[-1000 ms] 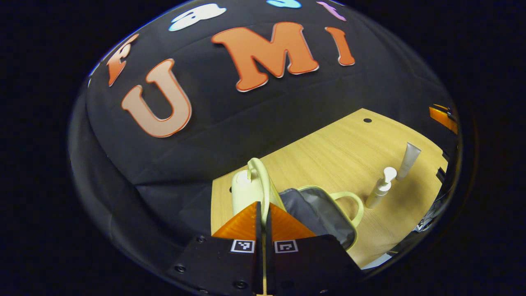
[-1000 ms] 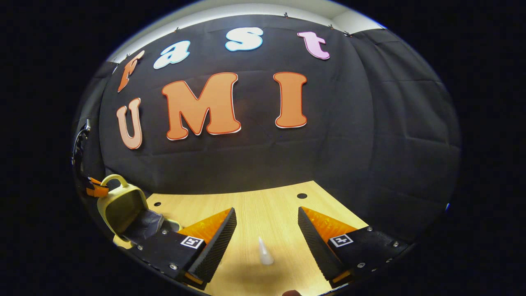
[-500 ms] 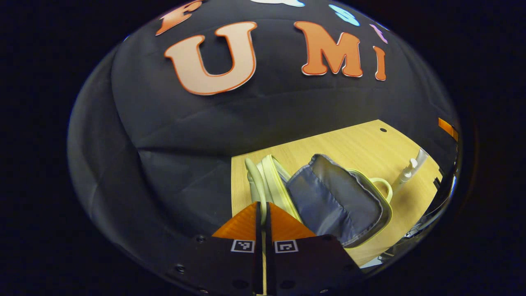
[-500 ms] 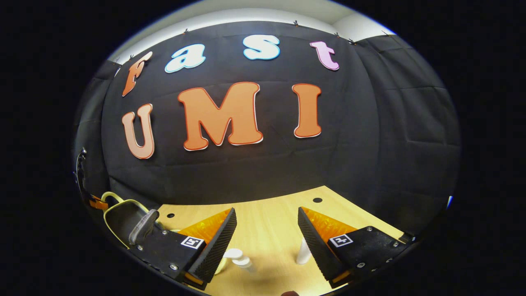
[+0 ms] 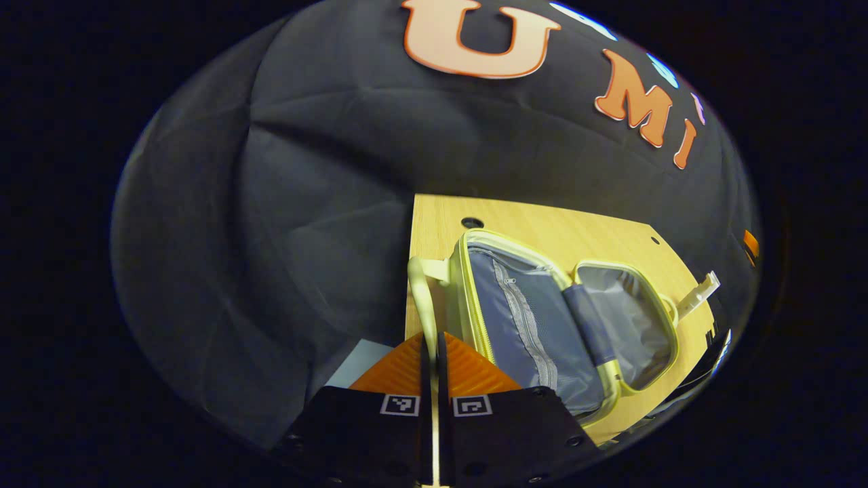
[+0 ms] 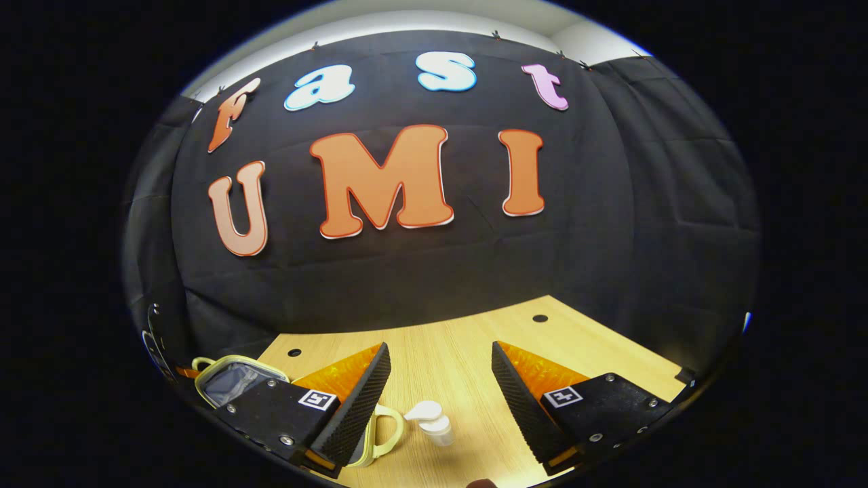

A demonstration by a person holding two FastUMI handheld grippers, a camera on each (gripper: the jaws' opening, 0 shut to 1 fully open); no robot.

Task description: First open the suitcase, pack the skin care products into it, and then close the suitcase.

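A pale yellow suitcase [image 5: 542, 318] lies wide open on the wooden table [image 5: 563, 230], both grey-lined halves facing up. My left gripper [image 5: 432, 342] is shut on the handle [image 5: 419, 291] of the lid half, which reaches the table's left edge. A white skin care item [image 5: 700, 293] pokes out beyond the far half. In the right gripper view my right gripper [image 6: 441, 369] hangs open above the table, with the white pump bottle [image 6: 429, 420] standing low between its fingers and apart from both. The suitcase [image 6: 230, 374] and its other handle [image 6: 385, 434] sit to the left.
The black cloth wall rises close behind the table [image 6: 461, 339]. Small round holes [image 6: 540, 318] mark the tabletop near the back. Past the table's left edge a pale patch [image 5: 359, 359] shows below. An orange bit of the right gripper [image 5: 750, 242] peeks in at far right.
The lid half has swung from upright down to flat, carried by my shut left gripper. The right gripper has shifted, so the pump bottle now sits between its open fingers.
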